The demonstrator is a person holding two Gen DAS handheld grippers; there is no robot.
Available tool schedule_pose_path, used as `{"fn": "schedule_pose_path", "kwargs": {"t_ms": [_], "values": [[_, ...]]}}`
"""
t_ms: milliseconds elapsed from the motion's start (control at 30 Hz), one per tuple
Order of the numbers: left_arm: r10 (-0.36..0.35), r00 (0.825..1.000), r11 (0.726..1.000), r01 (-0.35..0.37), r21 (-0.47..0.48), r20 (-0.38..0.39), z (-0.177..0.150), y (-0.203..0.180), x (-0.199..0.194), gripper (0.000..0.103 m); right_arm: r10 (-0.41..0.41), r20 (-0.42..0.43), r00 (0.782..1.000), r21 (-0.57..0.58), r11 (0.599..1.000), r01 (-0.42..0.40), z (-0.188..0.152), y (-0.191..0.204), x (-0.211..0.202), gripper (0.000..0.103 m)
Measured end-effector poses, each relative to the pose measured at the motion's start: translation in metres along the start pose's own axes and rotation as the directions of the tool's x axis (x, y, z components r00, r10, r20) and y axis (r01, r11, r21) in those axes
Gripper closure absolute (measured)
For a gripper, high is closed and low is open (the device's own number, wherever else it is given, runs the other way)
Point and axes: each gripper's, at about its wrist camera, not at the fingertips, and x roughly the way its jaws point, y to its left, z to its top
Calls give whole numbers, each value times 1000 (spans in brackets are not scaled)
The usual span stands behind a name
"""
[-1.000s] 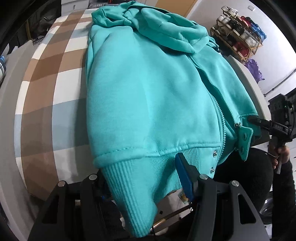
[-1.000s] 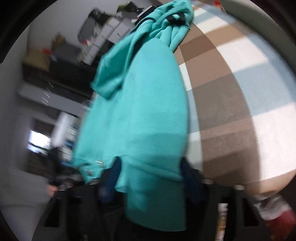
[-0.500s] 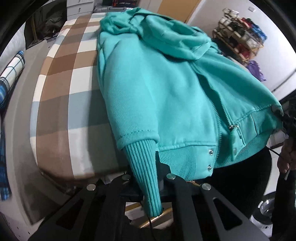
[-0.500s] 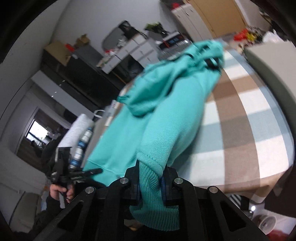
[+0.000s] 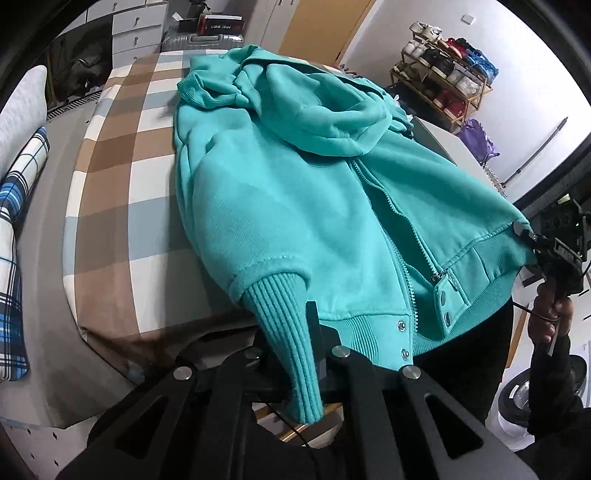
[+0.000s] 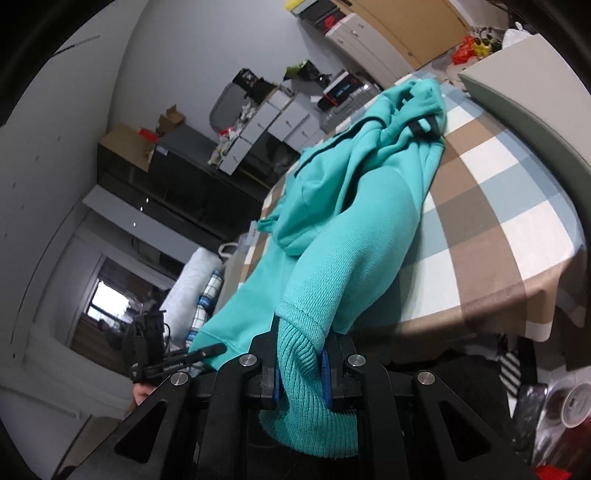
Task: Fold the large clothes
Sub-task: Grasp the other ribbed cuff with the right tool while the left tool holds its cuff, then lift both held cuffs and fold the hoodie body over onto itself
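Hoodie (image 5: 295, 206) has lifted off the checked bed (image 5: 110, 206), both grippers' jaws apparently pinching its ribbed cuffs (image 6: 299, 354).

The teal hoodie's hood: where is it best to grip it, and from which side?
Grip the hood at its open rim, coming from the hem side. That thick rolled edge faces the grippers and stands up from the hoodie, so fingers could probably close over it.

No text reads clearly: a dark box (image 5: 221, 25) on the suitcase (image 5: 201, 40) carries a red-and-white label too small to decipher, and white lettering on the other tongs' arm (image 6: 173, 365) blurs beyond reading
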Motion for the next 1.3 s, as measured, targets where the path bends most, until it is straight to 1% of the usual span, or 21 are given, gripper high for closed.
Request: {"fn": "schedule_pose_path", "kwargs": {"t_ms": [133, 200, 233, 267, 300, 333, 367, 433, 467, 567, 633, 733, 800, 900, 967, 1033, 1133, 1200, 1233, 1267, 1300], "values": [[-77, 997, 996, 78, -46, 22, 12, -6, -11, 101, 46, 14, 999, 22, 999, -46, -5, -19, -2, 88], [-108, 993, 993, 109, -37, 49, 38, -7, -17, 101, 68, 24, 997, 70, 995, -69, 2, -31, 2, 88], [-118, 991, 992, 120, -35, 54, 51, -6, -19, 101, 95, 30, 995, 96, 991, -97, 12, -33, 4, 88], [-129, 990, 991, 131, -33, 63, 71, -5, -21, 101, 107, 40, 993, 101, 989, -111, 20, -31, 4, 88], [-140, 987, 989, 143, -30, 73, 89, -5, -22, 101, 117, 54, 992, 89, 989, -121, 36, -25, 3, 88], [-151, 985, 987, 154, -36, 77, 115, -5, -23, 101, 119, 64, 991, 78, 989, -124, 47, -20, 3, 88], [-165, 983, 984, 169, -51, 78, 132, -3, -22, 101, 126, 81, 989, 63, 989, -131, 69, -11, 2, 88], [-198, 978, 976, 203, -83, 66, 183, 1, -17, 101, 126, 112, 986, 54, 990, -133, 101, 0, 2, 88], [-195, 979, 975, 200, -94, 67, 205, 3, -14, 101, 116, 124, 985, 57, 991, -124, 125, 5, 6, 88], [-166, 985, 980, 171, -104, 52, 259, 6, 0, 101, 81, 143, 986, 85, 992, -94, 176, 8, 17, 88], [-144, 990, 982, 144, -121, 15, 292, 15, 18, 101, 42, 141, 989, 118, 991, -59, 211, 2, 31, 88], [-181, 983, 969, 178, -174, -6, 316, 36, 36, 101, -11, 110, 994, 178, 984, -9, 250, -15, 52, 88], [-201, 980, 950, 194, -243, -4, 331, 57, 52, 101, -51, 85, 995, 208, 978, 32, 281, -30, 71, 88], [-165, 986, 949, 160, -272, 5, 347, 74, 75, 101, -81, 38, 996, 248, 966, 69, 315, -52, 99, 88], [-180, 984, 938, 173, -300, 5, 356, 85, 88, 100, -112, -3, 994, 290, 951, 108, 335, -75, 123, 88], [-190, 982, 919, 178, -352, 2, 358, 102, 106, 100, -123, -38, 992, 338, 932, 128, 344, -97, 138, 88], [-176, 984, 902, 147, -407, -35, 361, 120, 128, 98, -125, -108, 986, 418, 894, 159, 350, -138, 169, 87], [-212, 976, 871, 165, -462, -50, 357, 129, 137, 98, -111, -131, 985, 452, 878, 159, 348, -156, 181, 84], [-237, 970, 855, 181, -486, -56, 353, 131, 140, 96, -88, -139, 986, 489, 860, 145, 343, -167, 187, 83], [-253, 966, 850, 195, -490, -55, 348, 132, 141, 91, -75, -140, 987, 506, 852, 136, 341, -173, 188, 81], [-258, 964, 861, 204, -466, -56, 345, 129, 138, 90, -57, -133, 990, 521, 845, 118, 338, -178, 188, 77]]}}
